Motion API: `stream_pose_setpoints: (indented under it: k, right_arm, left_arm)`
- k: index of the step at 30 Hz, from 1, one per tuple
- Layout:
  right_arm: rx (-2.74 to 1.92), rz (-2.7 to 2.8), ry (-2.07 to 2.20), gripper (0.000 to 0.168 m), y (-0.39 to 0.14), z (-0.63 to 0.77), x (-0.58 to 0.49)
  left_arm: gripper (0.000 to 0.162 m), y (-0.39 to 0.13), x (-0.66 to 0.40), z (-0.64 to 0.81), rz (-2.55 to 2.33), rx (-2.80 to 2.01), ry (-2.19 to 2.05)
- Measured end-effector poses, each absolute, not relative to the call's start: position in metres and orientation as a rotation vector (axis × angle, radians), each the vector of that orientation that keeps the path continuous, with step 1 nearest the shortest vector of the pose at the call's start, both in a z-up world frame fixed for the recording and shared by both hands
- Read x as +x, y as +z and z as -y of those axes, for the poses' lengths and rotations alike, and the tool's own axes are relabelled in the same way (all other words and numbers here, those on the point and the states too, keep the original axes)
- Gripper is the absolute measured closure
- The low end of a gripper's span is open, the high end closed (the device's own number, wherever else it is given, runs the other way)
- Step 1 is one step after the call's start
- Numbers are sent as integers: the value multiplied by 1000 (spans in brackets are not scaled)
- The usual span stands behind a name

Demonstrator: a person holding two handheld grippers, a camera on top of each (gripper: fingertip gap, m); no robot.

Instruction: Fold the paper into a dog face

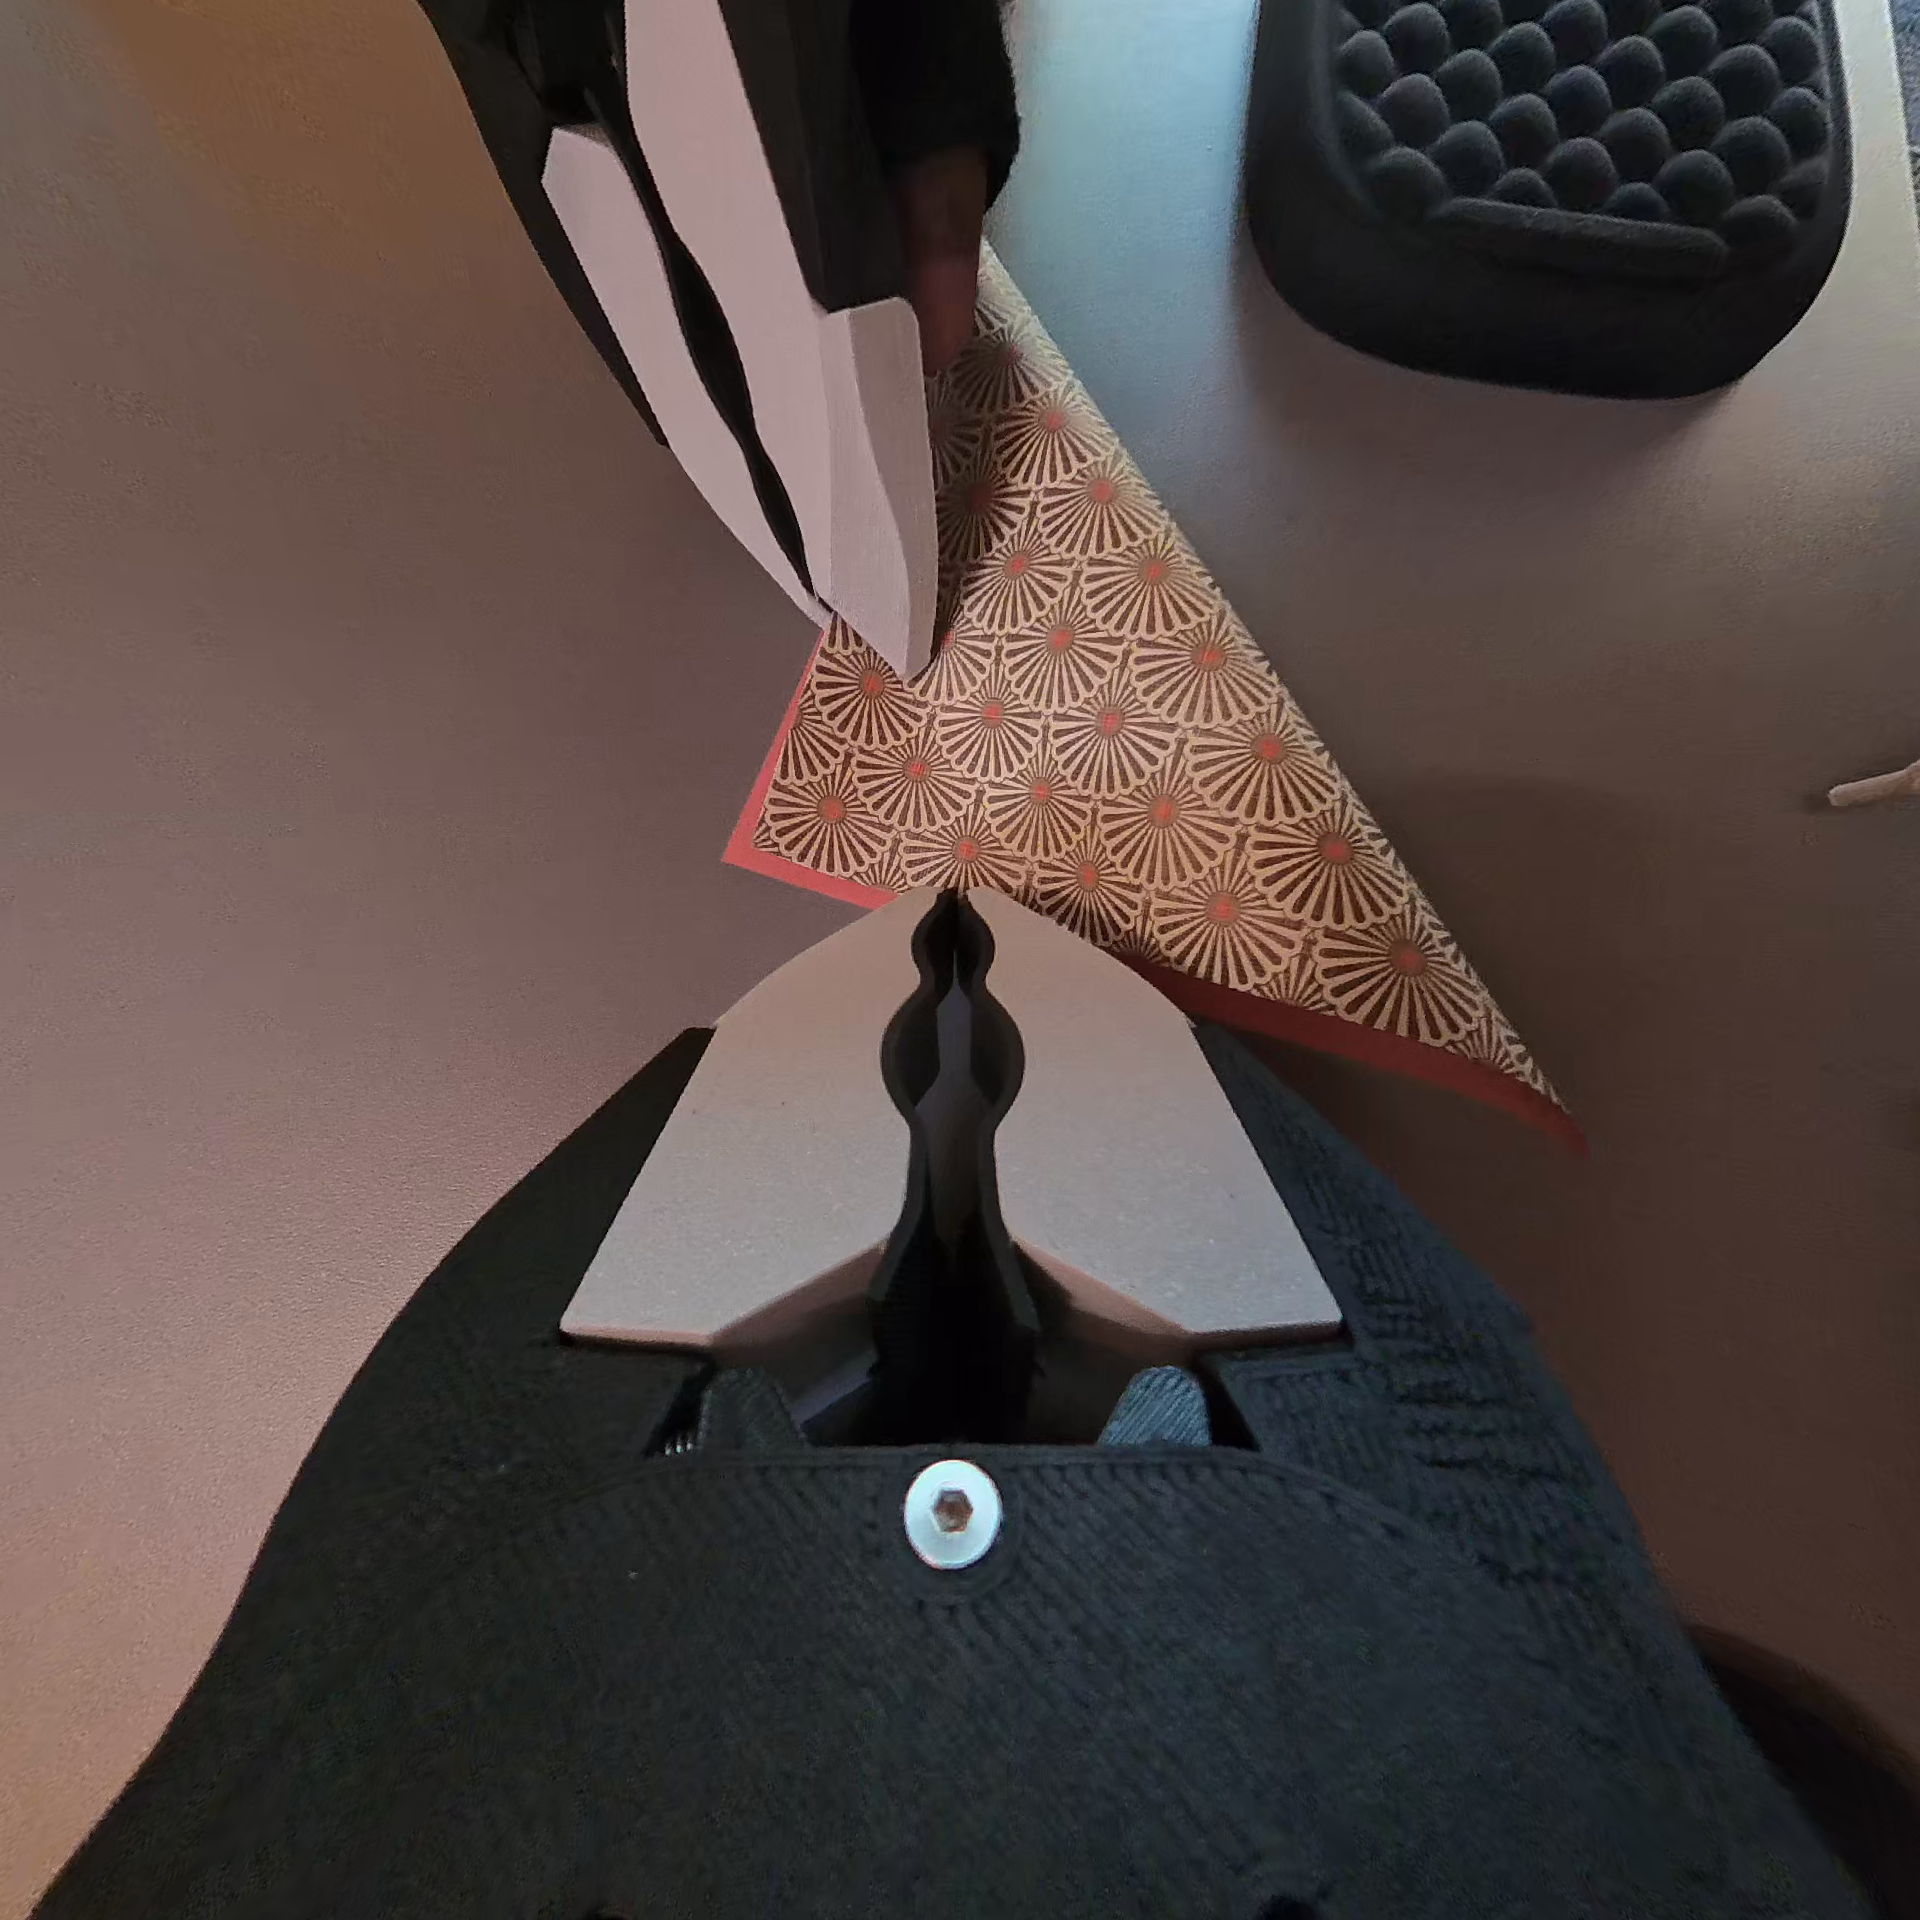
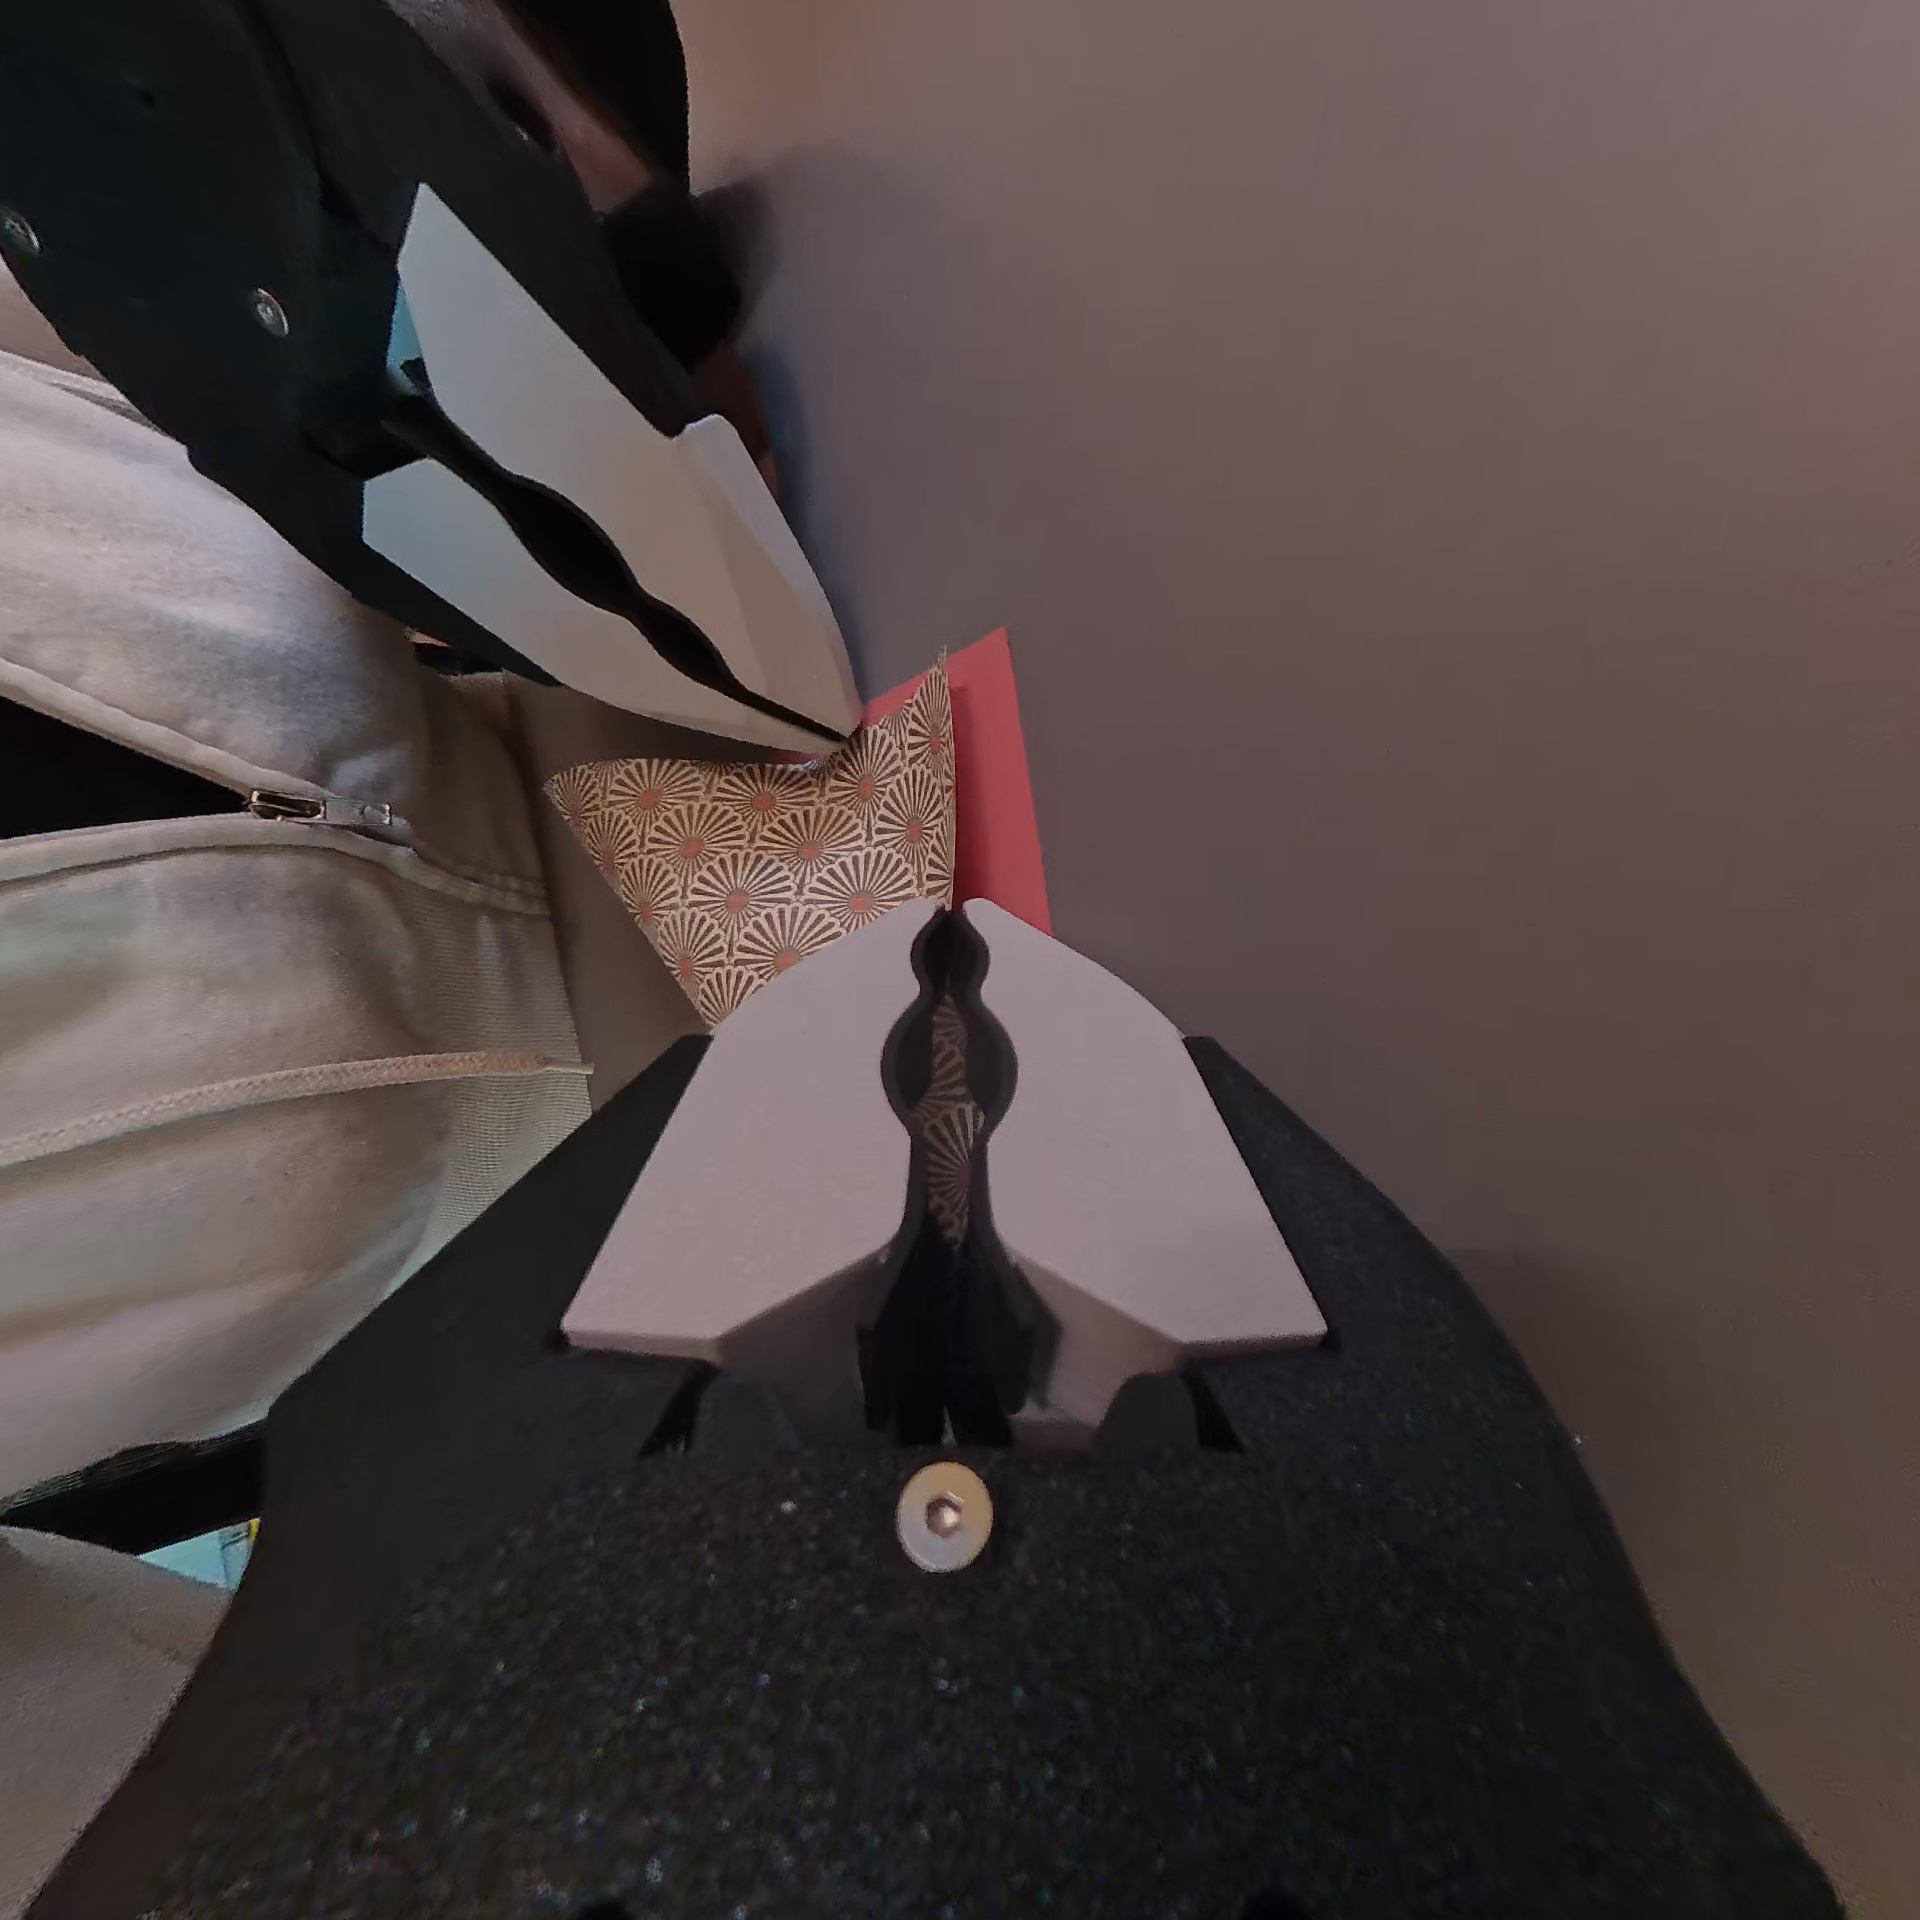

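2 grippers (image 1: 951,904) (image 1: 883,634), 1 paper (image 1: 1122,748), 1 cushion (image 1: 1558,177)

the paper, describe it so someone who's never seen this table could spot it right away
On the plain grey-brown table, look between the two tools, left and right, whose tips meet it. The paper is a folded triangular sheet, lying well apart from the bumpy black pad. Its brown-and-cream fan print and red underside set it apart.

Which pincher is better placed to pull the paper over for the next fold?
Probably the right gripper: the paper runs deep between its shut fingers, while the left gripper only nips an edge.
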State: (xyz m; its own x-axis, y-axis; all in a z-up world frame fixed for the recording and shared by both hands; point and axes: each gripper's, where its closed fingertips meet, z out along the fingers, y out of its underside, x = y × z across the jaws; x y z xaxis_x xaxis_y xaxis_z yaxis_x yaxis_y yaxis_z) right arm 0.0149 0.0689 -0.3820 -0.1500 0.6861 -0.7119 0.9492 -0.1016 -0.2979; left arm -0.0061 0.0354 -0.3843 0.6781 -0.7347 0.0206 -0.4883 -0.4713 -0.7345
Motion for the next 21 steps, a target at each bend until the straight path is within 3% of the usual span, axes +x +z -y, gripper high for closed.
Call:
stream_pose_setpoints:
  k: [21]
  right_arm:
    - [1793,-1871,-1137,168,-382,-70,12]
  left_arm:
    - [162,-384,-11,-38,-878,-2198,-488]
